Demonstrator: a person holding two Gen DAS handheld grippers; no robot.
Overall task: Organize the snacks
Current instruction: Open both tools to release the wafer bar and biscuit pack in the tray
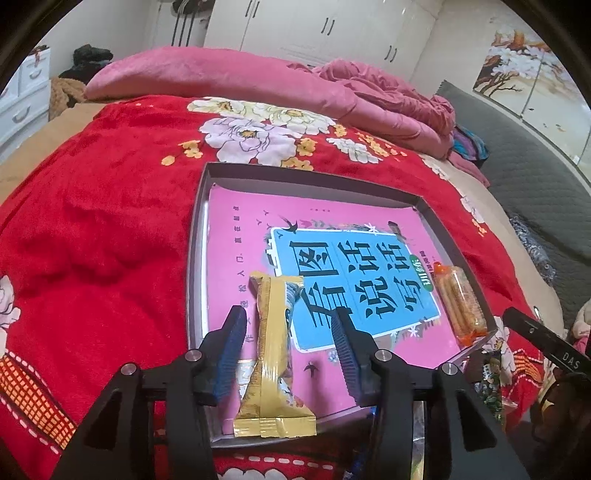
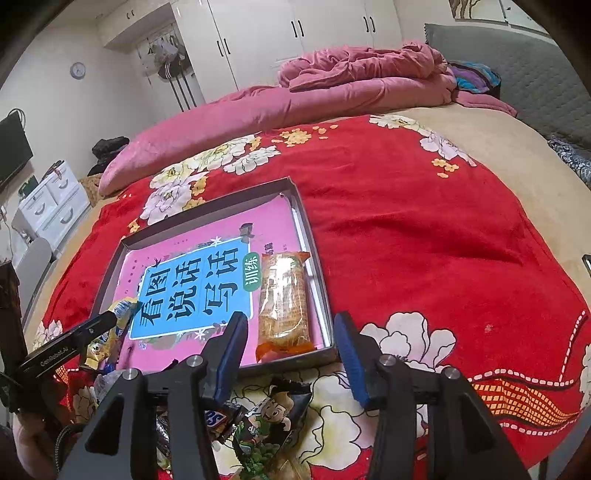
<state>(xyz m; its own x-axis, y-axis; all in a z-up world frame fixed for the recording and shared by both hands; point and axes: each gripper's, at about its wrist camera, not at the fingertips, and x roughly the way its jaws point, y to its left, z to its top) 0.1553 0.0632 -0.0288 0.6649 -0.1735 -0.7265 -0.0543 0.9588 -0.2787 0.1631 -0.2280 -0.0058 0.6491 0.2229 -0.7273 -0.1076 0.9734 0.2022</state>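
Gold snack bar (image 1: 272, 354): lies lengthwise in the near left part of the tray, its near end resting on the tray's front rim; in the right wrist view only a bit of it shows behind the other tool (image 2: 122, 321).
Orange biscuit pack (image 2: 283, 301): clear wrapper with orange ends, lying flat along the tray's right wall (image 1: 458, 304).
Tray (image 1: 197, 236): shallow grey box on the bed, with a pink book (image 1: 236, 236) with a blue title panel covering its floor; both snacks rest on the book.
Left gripper (image 1: 290, 323): fingers spread wide on either side of the gold snack bar, blue pads clear of the wrapper, not squeezing it.
Right gripper (image 2: 291, 328): fingers wide apart, holding nothing, hanging just in front of the tray's near right corner, over the loose packets.
Cartoon packet (image 2: 271, 424): dark wrapper with a green cartoon figure, on the blanket just outside the tray's front rim, under the right gripper.
Dark candy wrapper (image 2: 218, 419): beside the cartoon packet, partly hidden by the gripper's frame.
Blanket (image 1: 110, 221): red with large pale flowers, under the tray.
Pink quilt (image 1: 229, 79): bunched at the far side of the bed.
Wardrobe (image 2: 266, 33): white doors behind the bed.
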